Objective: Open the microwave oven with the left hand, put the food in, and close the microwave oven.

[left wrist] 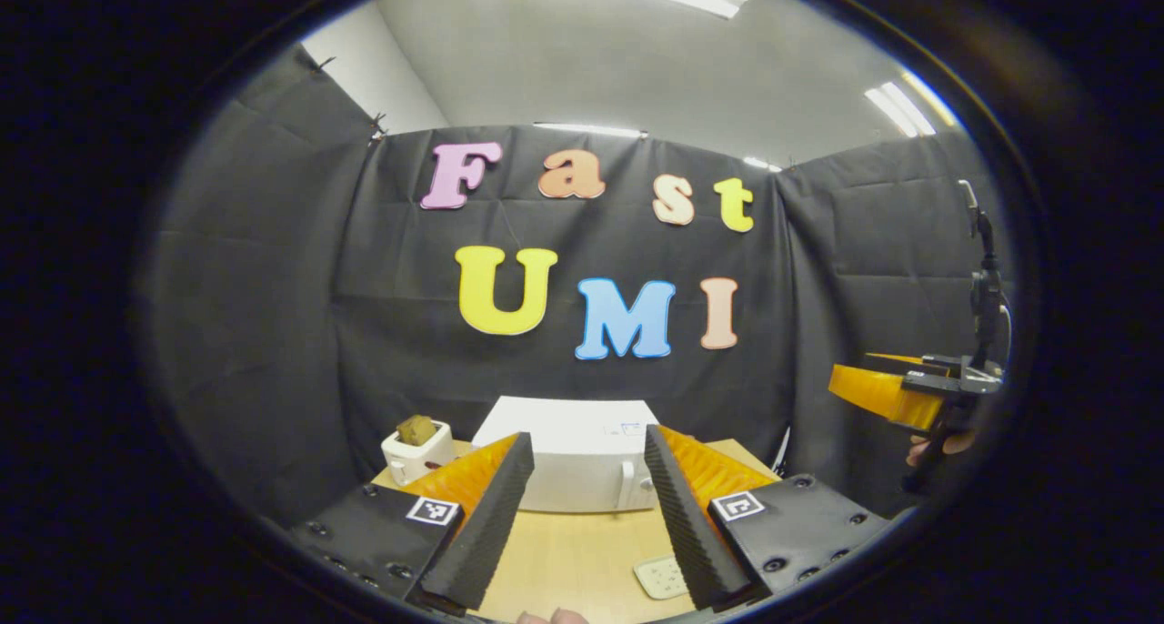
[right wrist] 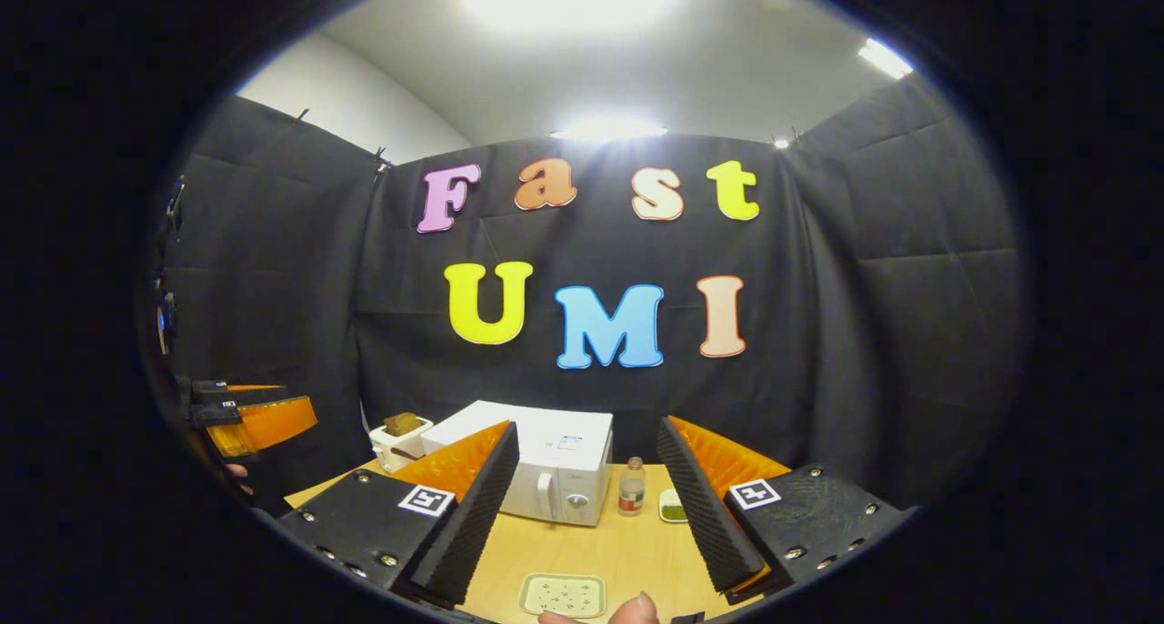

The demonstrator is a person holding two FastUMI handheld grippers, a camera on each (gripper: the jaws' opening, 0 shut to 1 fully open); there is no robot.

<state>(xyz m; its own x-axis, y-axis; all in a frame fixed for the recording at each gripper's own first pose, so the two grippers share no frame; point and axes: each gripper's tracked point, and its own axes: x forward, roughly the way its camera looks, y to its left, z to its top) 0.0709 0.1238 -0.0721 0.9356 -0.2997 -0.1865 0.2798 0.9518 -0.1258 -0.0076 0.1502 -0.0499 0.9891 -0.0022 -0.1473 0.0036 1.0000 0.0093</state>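
Note:
A white microwave oven [left wrist: 582, 465] stands shut at the back of the wooden table [left wrist: 582, 551], its handle toward its right side. My left gripper [left wrist: 588, 442] is open and held above the table in front of it, with nothing between the fingers. In the right gripper view the microwave [right wrist: 536, 469] sits a little left of centre, and my right gripper [right wrist: 587, 428] is open and holds nothing. A pale rectangular plate [right wrist: 562, 595] with small specks lies on the near part of the table, and the plate [left wrist: 662, 577] appears beside the left gripper's right finger.
A white toaster [left wrist: 414, 451] with a brown slice in it stands left of the microwave. A small bottle [right wrist: 631, 488] and a little dish with something green [right wrist: 673, 508] stand to its right. A person's fingertips [right wrist: 605, 613] show at the near edge.

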